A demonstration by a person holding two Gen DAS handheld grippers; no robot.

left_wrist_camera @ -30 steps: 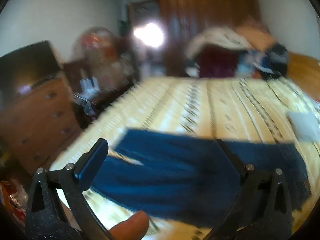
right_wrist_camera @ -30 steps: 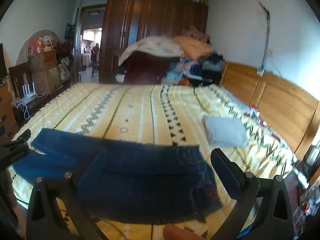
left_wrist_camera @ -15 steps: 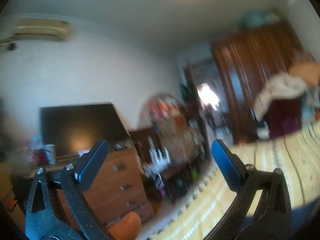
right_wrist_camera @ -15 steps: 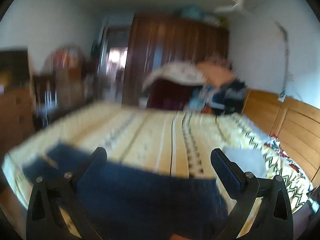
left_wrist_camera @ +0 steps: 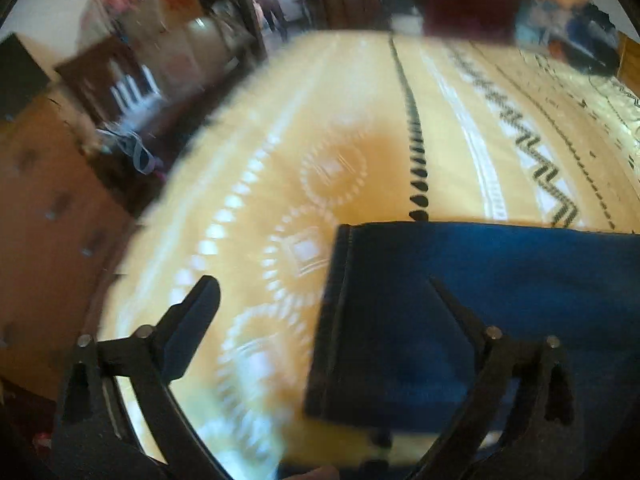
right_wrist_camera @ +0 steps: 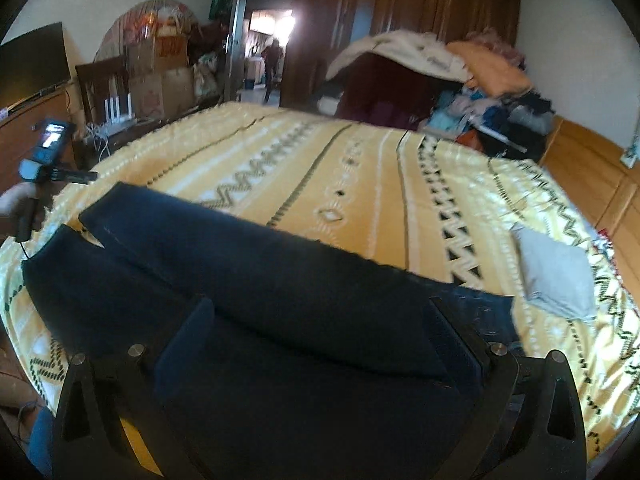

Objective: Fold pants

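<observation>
My left hand-held gripper (left_wrist_camera: 320, 316) has just been narrowing a little but stands wide, nothing pinched; a leg hem of the pants (left_wrist_camera: 480, 304) lies between its fingers. My right hand-held gripper (right_wrist_camera: 320, 332) is spread too, hanging over the same dark blue pants (right_wrist_camera: 256, 280), which lie flat across the yellow bed (right_wrist_camera: 360, 168). They look like thick, floppy denim, fairly heavy, so I would pinch hem and waistband edges.

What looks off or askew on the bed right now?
Only the dark blue denim pants: in the right wrist view the two legs are splayed at the hems, with a sliver of yellow patterned bedspread showing between them. The folded grey cloth lies flat, apart from them.
</observation>
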